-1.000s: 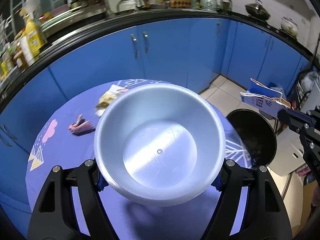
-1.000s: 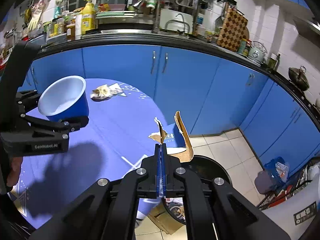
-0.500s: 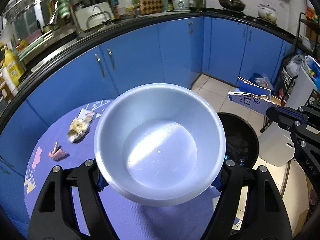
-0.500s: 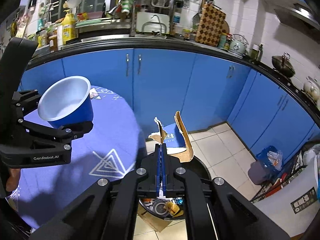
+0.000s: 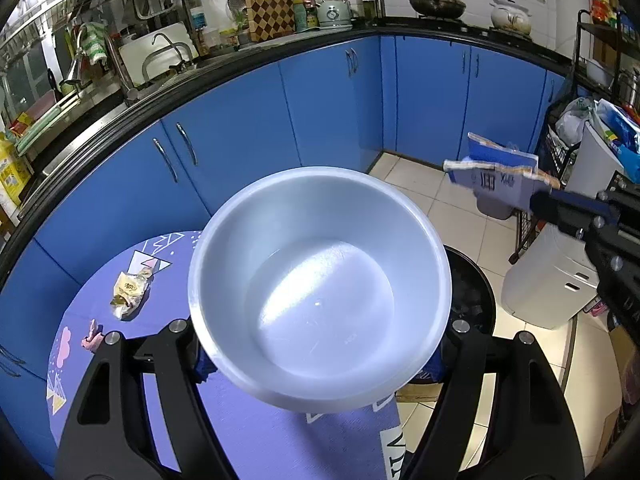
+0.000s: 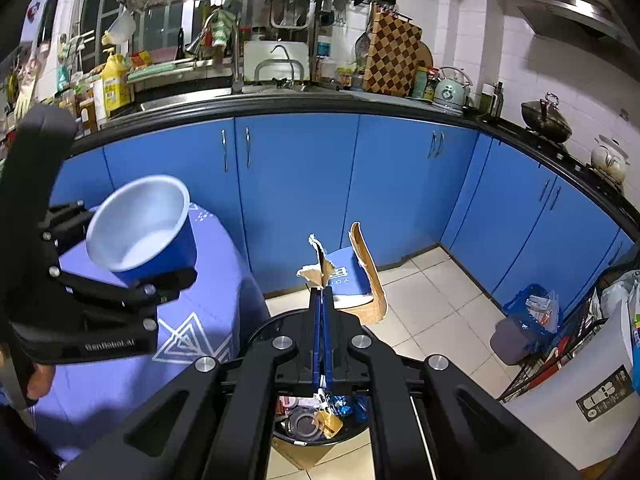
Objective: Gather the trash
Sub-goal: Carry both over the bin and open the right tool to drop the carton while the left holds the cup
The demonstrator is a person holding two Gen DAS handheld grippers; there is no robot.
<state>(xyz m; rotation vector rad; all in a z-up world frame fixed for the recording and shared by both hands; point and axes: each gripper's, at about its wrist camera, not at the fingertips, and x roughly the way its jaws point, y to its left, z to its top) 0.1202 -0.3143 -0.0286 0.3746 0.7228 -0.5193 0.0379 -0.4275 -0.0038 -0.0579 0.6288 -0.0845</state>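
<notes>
My left gripper (image 5: 320, 344) is shut on a blue paper cup (image 5: 320, 280) with a white, empty inside; the same cup (image 6: 140, 228) and left gripper (image 6: 132, 256) show at the left of the right wrist view, over the table's edge. My right gripper (image 6: 322, 300) is shut on a torn piece of blue cardboard (image 6: 352, 276), held above the black trash bin (image 6: 320, 420) on the floor. That cardboard (image 5: 496, 176) and right gripper (image 5: 540, 200) appear at the right of the left wrist view. A yellow crumpled wrapper (image 5: 128, 292) and a small pink scrap (image 5: 92, 338) lie on the purple round table (image 5: 256, 420).
The bin (image 5: 472, 296) holds several bits of trash and stands beside the table. Blue cabinets (image 6: 296, 184) run along the back under a crowded counter. A white appliance (image 5: 556, 280) and a small grey bin with a blue bag (image 6: 520, 328) stand on the tiled floor at right.
Both grippers have swung right, away from the table towards the bin, each keeping its load. The wrappers on the table have slid to the left of the left wrist view.
</notes>
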